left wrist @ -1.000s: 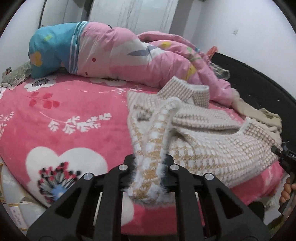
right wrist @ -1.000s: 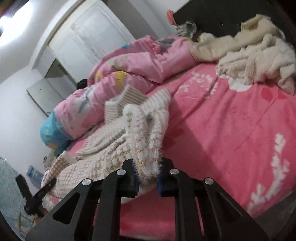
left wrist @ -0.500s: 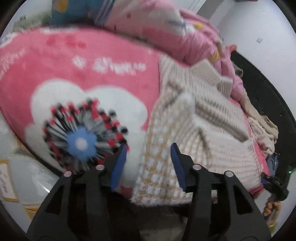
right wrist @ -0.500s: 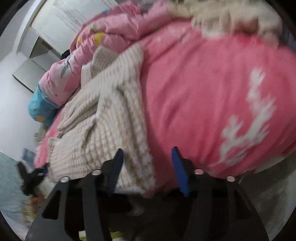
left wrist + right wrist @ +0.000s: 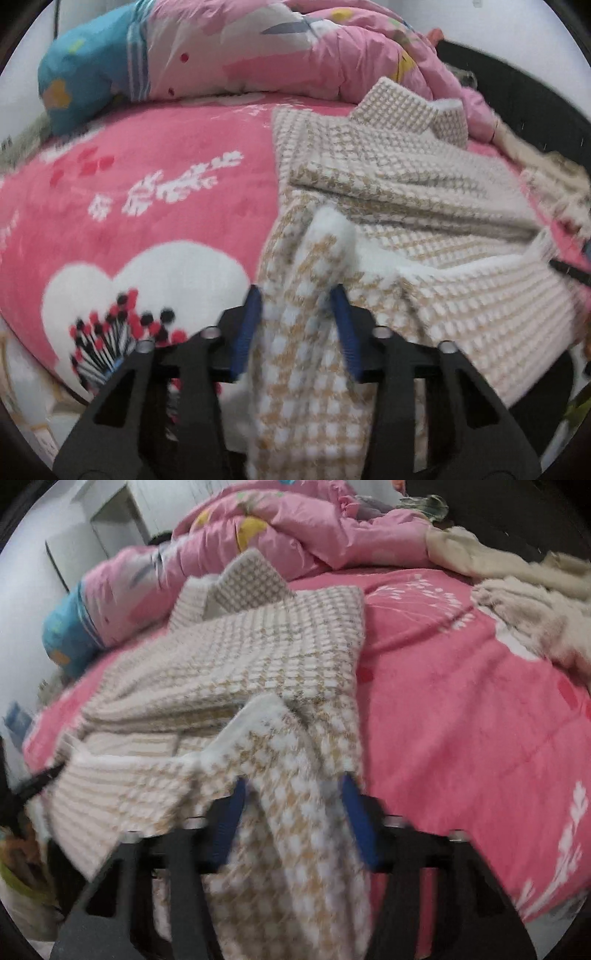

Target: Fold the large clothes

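The left gripper (image 5: 297,301) stands wide, a fold of the sweater (image 5: 399,192) between its fingers; the right gripper (image 5: 291,790) is wide too, around another fold. The sweater is beige and white, checked, fuzzy, and lies on the pink bed (image 5: 155,221). Only the right view shows the cream clothes (image 5: 524,602) beyond.

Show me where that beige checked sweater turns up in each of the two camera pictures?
Left wrist: the sweater fills the centre and right, its near edge between the open left gripper.
Right wrist: the sweater fills the centre and left, its edge between the open right gripper.
Shared landmark: the pink quilt behind it.
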Motion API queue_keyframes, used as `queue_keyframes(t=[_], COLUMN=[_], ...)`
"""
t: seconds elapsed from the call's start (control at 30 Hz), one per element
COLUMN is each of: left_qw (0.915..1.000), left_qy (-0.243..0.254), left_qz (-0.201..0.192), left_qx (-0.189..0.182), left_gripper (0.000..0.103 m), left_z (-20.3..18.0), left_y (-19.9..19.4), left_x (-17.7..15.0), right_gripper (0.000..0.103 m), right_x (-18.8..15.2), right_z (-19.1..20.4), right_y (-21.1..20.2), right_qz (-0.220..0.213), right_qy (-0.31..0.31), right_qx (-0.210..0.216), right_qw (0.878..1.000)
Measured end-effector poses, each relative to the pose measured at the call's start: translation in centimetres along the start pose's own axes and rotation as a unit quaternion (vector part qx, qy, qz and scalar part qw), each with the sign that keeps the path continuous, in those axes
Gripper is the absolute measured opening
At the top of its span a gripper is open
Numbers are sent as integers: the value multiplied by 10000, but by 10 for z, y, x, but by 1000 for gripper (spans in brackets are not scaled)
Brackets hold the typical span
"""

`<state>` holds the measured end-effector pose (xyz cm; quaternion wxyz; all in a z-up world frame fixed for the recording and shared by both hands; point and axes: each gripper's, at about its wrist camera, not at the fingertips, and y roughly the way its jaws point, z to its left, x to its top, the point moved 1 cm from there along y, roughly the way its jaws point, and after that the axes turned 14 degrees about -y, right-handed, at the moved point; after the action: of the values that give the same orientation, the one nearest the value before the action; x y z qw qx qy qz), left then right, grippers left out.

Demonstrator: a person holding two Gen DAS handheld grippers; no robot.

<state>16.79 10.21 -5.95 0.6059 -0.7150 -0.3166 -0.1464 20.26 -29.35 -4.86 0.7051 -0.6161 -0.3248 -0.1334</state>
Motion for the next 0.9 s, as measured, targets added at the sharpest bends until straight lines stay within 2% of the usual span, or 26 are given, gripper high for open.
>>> queue_keyframes(t=[0.07, 0.1, 0.13, 0.3, 0.43, 0.5, 0.6, 0.67, 0.73, 0.77, 0.87, 0.9], left_qw=[9994, 9987, 9979, 9918, 9867, 9871, 9933, 9964, 9963, 9963, 9972, 9974], left_qy=[280, 412, 511, 814, 852, 857, 745, 673, 666, 653, 565, 536], left_qz=[-161, -265, -366, -972, -1384, -1351, -884, -508, -544, -558, -498, -478], left_qx=[90, 140, 184, 171, 27, 4, 19, 74, 58, 44, -40, -73], left_gripper=[13, 10, 8, 6, 6, 6, 7, 11, 12, 13, 13, 13], left_z=[-8, -13, -17, -34, -44, -47, -42, -35, -33, -33, -30, -29], left_y=[-5, -8, -12, -38, -44, -34, 9, 39, 44, 44, 43, 42], left_x=[-3, -5, -6, 4, 36, 45, 46, 39, 37, 37, 40, 40], right_gripper=[14, 9, 9, 8, 8, 8, 8, 10, 11, 14, 41, 41], right_x=[-1, -2, -3, 10, 29, 34, 26, 12, 11, 12, 14, 12], right_z=[3, 4, 5, 9, -1, -6, -10, -21, -30, -35, -42, -39], right_y=[-9, -14, -20, -46, -54, -44, -6, 25, 24, 21, -1, -10], right_qz=[-110, -182, -274, -756, -1093, -1101, -702, -356, -445, -436, -379, -492], right_qy=[-64, -71, -72, -148, 21, 122, 109, 395, 613, 719, 890, 886], right_qx=[-81, -71, -121, -553, -571, -561, -654, -289, -57, 42, -213, -189], right_qw=[9999, 9998, 9995, 9955, 9924, 9923, 9953, 9982, 9971, 9964, 9951, 9947])
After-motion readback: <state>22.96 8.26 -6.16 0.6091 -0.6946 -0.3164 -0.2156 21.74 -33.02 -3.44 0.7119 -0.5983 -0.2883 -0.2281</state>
